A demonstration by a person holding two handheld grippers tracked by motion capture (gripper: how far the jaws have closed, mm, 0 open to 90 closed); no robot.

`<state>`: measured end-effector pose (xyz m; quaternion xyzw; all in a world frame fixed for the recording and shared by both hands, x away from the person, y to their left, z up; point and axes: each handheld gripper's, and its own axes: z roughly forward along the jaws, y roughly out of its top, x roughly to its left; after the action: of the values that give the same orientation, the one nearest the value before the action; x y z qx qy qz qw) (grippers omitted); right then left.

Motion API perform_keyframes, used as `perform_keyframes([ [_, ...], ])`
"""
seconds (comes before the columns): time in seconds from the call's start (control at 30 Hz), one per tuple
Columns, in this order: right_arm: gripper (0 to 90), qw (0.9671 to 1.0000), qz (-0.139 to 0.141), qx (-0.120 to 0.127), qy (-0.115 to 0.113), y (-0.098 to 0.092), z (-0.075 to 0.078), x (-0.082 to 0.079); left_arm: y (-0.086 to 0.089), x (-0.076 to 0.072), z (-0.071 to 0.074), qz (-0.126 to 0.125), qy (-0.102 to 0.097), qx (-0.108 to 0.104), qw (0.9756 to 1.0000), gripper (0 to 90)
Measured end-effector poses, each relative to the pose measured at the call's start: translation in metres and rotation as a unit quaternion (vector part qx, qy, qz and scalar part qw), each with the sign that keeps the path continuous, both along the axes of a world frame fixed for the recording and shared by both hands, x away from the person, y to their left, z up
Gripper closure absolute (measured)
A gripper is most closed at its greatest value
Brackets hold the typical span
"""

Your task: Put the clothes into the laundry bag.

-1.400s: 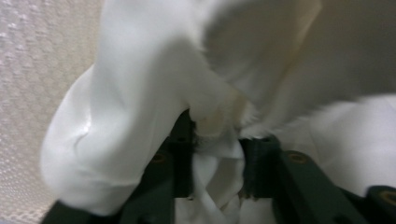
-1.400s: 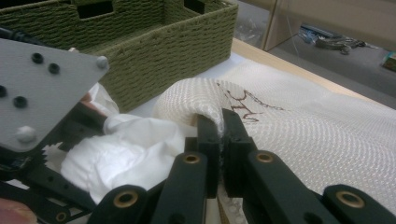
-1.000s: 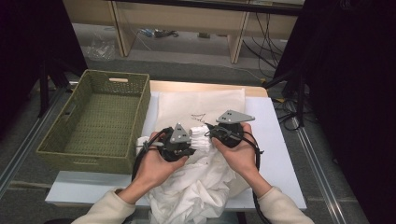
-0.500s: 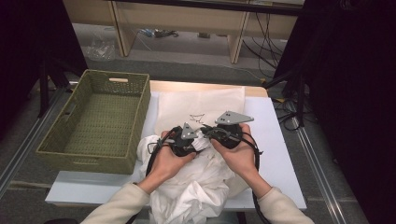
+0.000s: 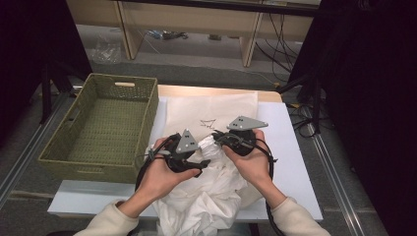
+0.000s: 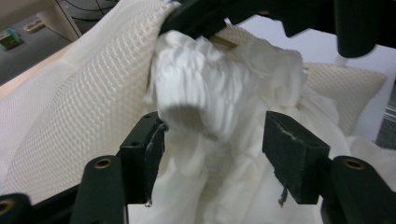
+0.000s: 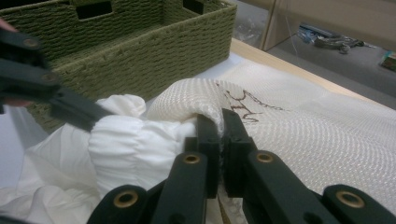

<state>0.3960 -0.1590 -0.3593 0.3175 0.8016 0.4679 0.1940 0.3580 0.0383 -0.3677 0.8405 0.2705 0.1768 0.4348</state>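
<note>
While right tool (image 7: 219, 140) pinches waffle cloth (image 7: 299, 135), left tool (image 6: 215, 154) just opening astride white garment (image 6: 205, 102).

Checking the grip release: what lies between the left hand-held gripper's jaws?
In the left gripper view, the gathered end of the white cloth sits between the left hand-held gripper's jaws, which have just been opening; the pads stand clear of it.

Our two hands and grippers, meeting at mid-table

Our left gripper (image 5: 199, 162), fingers (image 6: 144, 161) parted and just been opening, points toward our right gripper (image 5: 220, 140), fingers (image 7: 208, 140) pressed together; both forearms enter from below, hands almost touching.
</note>
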Motion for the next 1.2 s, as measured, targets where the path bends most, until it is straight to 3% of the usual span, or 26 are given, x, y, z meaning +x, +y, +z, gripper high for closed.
perform_keyframes([
  [0.03, 88.9, 1.0000, 0.006, -0.004, -0.003, 0.000, 0.000, 0.001, -0.001, 0.002, -0.001, 0.003, 0.000, 0.002, 1.0000, 38.1],
  [0.13, 88.9, 1.0000, 0.002, -0.004, -0.005, 0.000, -0.001, 0.001, -0.006, 0.009, -0.004, 0.007, -0.006, 0.004, 0.9999, 54.6],
  [0.17, 88.9, 1.0000, 0.002, -0.004, -0.005, 0.000, -0.001, 0.001, -0.009, 0.012, -0.006, 0.009, -0.009, 0.000, 0.9999, 54.6],
  [0.2, 88.9, 0.9999, 0.004, -0.005, -0.008, -0.001, -0.001, 0.001, -0.010, 0.015, -0.007, 0.008, -0.010, 0.004, 0.9999, 60.3],
  [0.3, 88.9, 1.0000, 0.008, -0.002, 0.000, -0.002, -0.001, 0.002, -0.016, 0.021, -0.014, 0.012, 0.005, -0.009, 0.9999, 82.3],
  [0.4, 89.0, 1.0000, 0.006, 0.001, 0.002, -0.002, -0.001, 0.002, -0.022, 0.028, -0.023, 0.018, 0.001, 0.013, 0.9998, 83.5],
  [0.43, 89.0, 1.0000, 0.006, 0.001, 0.002, -0.001, -0.001, 0.001, -0.022, 0.031, -0.025, 0.010, 0.001, 0.035, 0.9994, 83.5],
  [0.47, 89.0, 0.9999, 0.013, 0.005, 0.009, -0.001, 0.000, 0.000, -0.027, 0.032, -0.032, 0.026, 0.006, 0.019, 0.9995, 83.6],
  [0.5, 89.0, 0.9994, 0.009, 0.015, 0.030, 0.002, 0.000, -0.004, -0.028, 0.036, -0.036, 0.029, 0.004, 0.029, 0.9992, 83.6],
  [0.53, 89.0, 0.9997, 0.021, 0.004, 0.013, 0.004, 0.002, -0.004, -0.029, 0.040, -0.040, 0.034, 0.007, 0.029, 0.9990, 83.3],
  [0.6, 88.9, 0.9997, 0.021, 0.000, 0.013, 0.006, 0.002, -0.005, -0.031, 0.043, -0.046, 0.044, 0.015, 0.014, 0.9988, 80.1],
  [0.63, 88.9, 0.9997, 0.021, 0.000, 0.013, 0.006, 0.002, -0.005, -0.030, 0.042, -0.045, 0.043, 0.019, 0.018, 0.9987, 80.1],
  [0.7, 88.9, 0.9996, 0.023, 0.003, 0.013, 0.003, 0.000, -0.002, -0.024, 0.034, -0.039, 0.036, 0.016, 0.023, 0.9990, 67.0],
  [0.73, 88.8, 0.9998, 0.016, 0.005, 0.013, -0.001, 0.000, 0.001, -0.020, 0.029, -0.035, 0.026, 0.020, 0.027, 0.9991, 46.1],
  [0.77, 88.8, 0.9996, 0.011, 0.012, 0.023, -0.002, 0.000, 0.001, -0.012, 0.018, -0.029, 0.018, 0.024, 0.015, 0.9994, 40.0],
  [0.87, 88.8, 0.9998, 0.009, 0.008, 0.014, -0.004, 0.000, 0.002, -0.002, 0.008, -0.022, 0.014, 0.020, 0.010, 0.9997, 35.1],
  [1.0, 88.7, 1.0000, 0.003, -0.001, 0.007, -0.003, 0.001, 0.002, 0.013, 0.005, -0.019, 0.011, 0.026, 0.033, 0.9991, 29.1],
  [1.03, 88.7, 0.9999, 0.008, 0.004, 0.014, -0.001, 0.001, 0.001, 0.015, 0.007, -0.023, 0.012, 0.033, 0.040, 0.9986, 28.7],
  [1.07, 88.7, 0.9999, 0.007, 0.001, 0.008, 0.000, 0.001, 0.000, 0.016, 0.013, -0.035, 0.017, 0.054, 0.055, 0.9969, 31.8],
  [1.1, 88.6, 0.9999, 0.007, -0.003, 0.007, 0.000, 0.001, 0.000, 0.016, 0.013, -0.035, 0.017, 0.054, 0.055, 0.9969, 33.5],
  [1.13, 88.6, 0.9999, 0.007, -0.003, 0.007, 0.000, 0.001, 0.000, 0.014, 0.015, -0.042, 0.012, 0.070, 0.053, 0.9961, 33.5],
  [1.17, 88.6, 0.9998, 0.011, 0.002, 0.018, 0.001, 0.001, -0.001, 0.012, 0.016, -0.049, 0.011, 0.090, 0.050, 0.9946, 34.2],
  [1.2, 88.6, 0.9999, 0.009, -0.007, 0.009, 0.001, 0.001, -0.001, 0.008, 0.019, -0.059, -0.001, 0.118, 0.061, 0.9911, 40.5],
])
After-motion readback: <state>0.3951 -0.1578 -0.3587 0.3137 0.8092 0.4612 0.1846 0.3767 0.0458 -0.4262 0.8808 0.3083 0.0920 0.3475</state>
